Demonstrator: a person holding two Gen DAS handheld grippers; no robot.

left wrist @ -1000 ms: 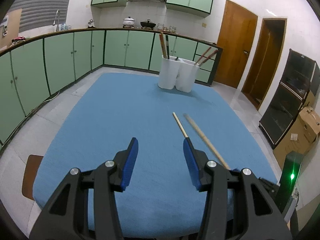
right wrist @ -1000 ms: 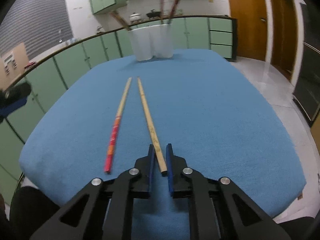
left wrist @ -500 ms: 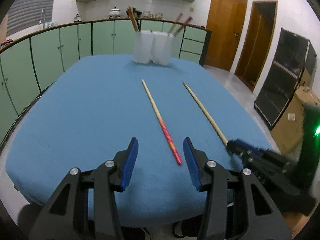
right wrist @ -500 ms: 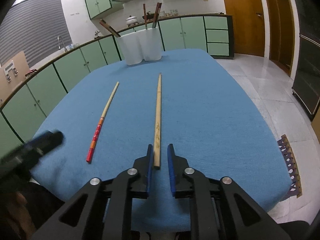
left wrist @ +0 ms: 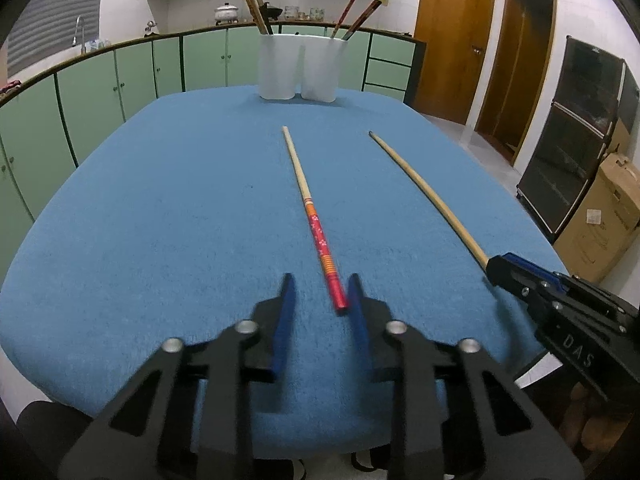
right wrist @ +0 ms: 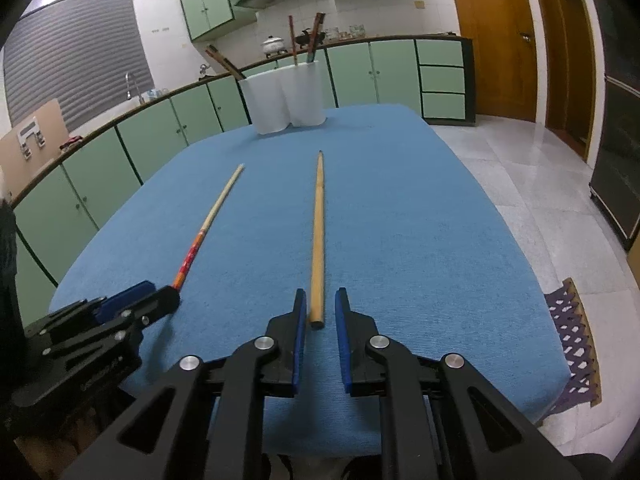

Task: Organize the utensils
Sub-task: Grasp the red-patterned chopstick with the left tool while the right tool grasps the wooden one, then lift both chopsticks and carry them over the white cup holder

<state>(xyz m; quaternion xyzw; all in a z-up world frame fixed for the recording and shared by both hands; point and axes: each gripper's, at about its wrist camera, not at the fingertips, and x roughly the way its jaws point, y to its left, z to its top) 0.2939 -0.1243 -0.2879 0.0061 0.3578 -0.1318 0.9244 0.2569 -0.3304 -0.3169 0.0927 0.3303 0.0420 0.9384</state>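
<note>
The left gripper (left wrist: 320,296) is standing partly open, its 2 blue pads spread wider than the stick between them, and the red end of the red-handled chopstick (left wrist: 311,212) is lying in that gap, close against the right pad (left wrist: 357,316), though whether it is actually touching cannot be told. The right gripper (right wrist: 321,312) is standing open by a narrower gap, with the butt end of the plain bamboo chopstick (right wrist: 318,236) lying between its pads (right wrist: 301,332) and a sliver of cloth showing on either side, so nothing is being clamped. Both chopsticks are lying flat on the blue tablecloth (left wrist: 160,220), side by side but apart, their thin tips pointing toward the white double utensil holder (left wrist: 301,66) standing at the far edge of the table. In that holder, dark and brown chopsticks are leaning outward from both of its cups. The 2 grippers are sitting near the table's near edge, the right one showing at the right of the left wrist view. A wide stretch of bare cloth is lying between the chopstick tips and the holder, and more is lying to either side of the sticks. Green kitchen cabinets (right wrist: 132,148) are running behind the table.
</note>
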